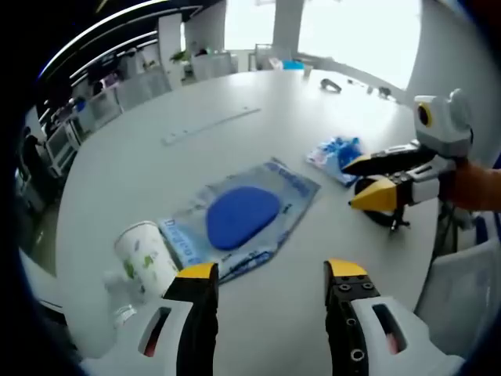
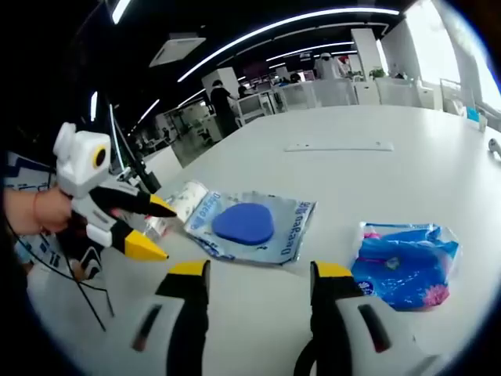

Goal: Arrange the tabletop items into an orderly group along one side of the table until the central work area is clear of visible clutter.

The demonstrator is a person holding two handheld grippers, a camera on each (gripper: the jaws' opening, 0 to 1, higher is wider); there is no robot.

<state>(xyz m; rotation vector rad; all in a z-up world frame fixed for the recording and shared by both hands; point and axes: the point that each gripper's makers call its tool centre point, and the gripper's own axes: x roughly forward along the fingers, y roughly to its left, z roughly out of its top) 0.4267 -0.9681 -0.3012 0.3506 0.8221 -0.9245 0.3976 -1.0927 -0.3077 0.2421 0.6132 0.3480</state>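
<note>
A clear packet holding a blue oval pad point(image 1: 243, 215) point(image 2: 245, 224) lies mid-table. Beside it stands a white roll with a green print point(image 1: 145, 252) point(image 2: 185, 199). A smaller blue packet with pink marks point(image 1: 337, 153) point(image 2: 404, 263) lies toward the other side. My left gripper point(image 1: 272, 274) hovers open just short of the pad packet, nothing between its jaws; in the right gripper view it point(image 2: 164, 233) comes in from the left, open, near the roll. My right gripper point(image 2: 258, 274) is open and empty above the table, between the two packets; in the left gripper view it point(image 1: 352, 184) sits beside the small blue packet.
The round white table point(image 1: 141, 172) point(image 2: 391, 180) carries a long pale strip point(image 1: 211, 125) point(image 2: 338, 146) farther out and small dark items point(image 1: 330, 84) near its far edge. A black object point(image 1: 385, 218) lies under the right gripper. Office desks and chairs surround the table.
</note>
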